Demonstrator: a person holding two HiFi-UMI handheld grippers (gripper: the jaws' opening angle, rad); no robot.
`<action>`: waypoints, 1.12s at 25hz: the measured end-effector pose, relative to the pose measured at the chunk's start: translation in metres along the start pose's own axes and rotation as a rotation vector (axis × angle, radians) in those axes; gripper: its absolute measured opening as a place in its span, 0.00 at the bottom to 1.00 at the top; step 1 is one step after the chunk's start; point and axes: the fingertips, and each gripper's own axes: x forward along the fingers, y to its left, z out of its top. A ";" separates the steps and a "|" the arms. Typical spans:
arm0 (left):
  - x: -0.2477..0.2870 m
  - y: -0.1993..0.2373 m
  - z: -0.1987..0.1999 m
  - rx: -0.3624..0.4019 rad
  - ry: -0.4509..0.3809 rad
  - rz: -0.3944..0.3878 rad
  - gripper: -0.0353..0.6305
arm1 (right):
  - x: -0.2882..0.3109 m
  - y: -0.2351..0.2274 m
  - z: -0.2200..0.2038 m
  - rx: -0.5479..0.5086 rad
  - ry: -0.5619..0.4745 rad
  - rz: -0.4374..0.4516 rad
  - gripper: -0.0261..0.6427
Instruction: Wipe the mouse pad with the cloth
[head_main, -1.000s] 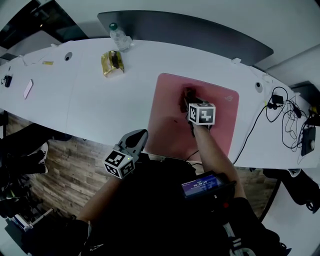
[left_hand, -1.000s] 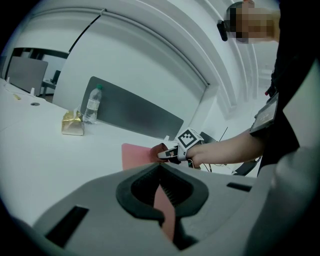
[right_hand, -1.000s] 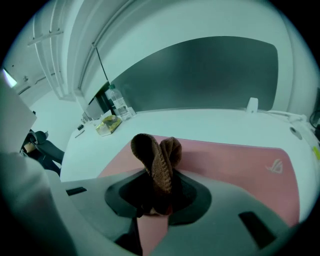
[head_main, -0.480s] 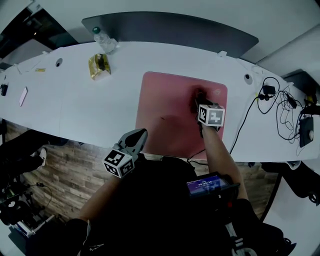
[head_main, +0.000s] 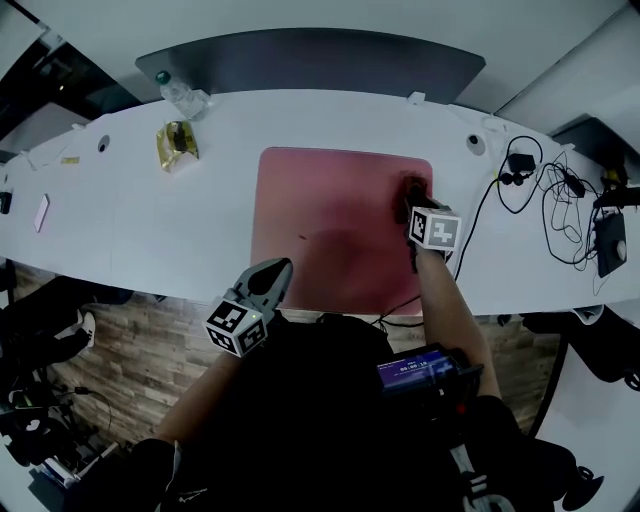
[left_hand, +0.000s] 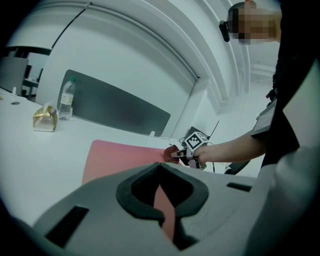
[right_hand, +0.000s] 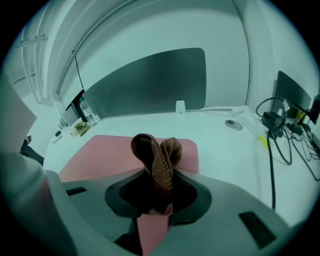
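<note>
- The small screen (head_main: 420, 368) close to my body shows lit print, too small for me to read.
- My right hand-held gripper (head_main: 414, 198) is clamped on the brown cloth (right_hand: 156, 150), which bunches up out of its jaws.
- The cloth sits at the far right corner of the pink mouse pad (head_main: 330, 225) on the white surface (head_main: 150, 220).
- My left hand-held gripper (head_main: 268, 280) has its jaws together on nothing, at the surface's near edge, well apart from the cloth.
</note>
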 end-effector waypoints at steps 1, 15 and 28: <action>0.003 -0.003 0.000 0.000 -0.001 -0.001 0.07 | -0.002 -0.008 -0.001 0.007 -0.003 -0.011 0.22; 0.010 -0.022 -0.002 0.007 -0.011 0.013 0.07 | -0.025 -0.090 -0.009 0.079 -0.030 -0.110 0.22; 0.004 -0.014 0.000 -0.019 -0.019 0.033 0.07 | -0.030 -0.112 0.031 -0.016 -0.045 -0.185 0.22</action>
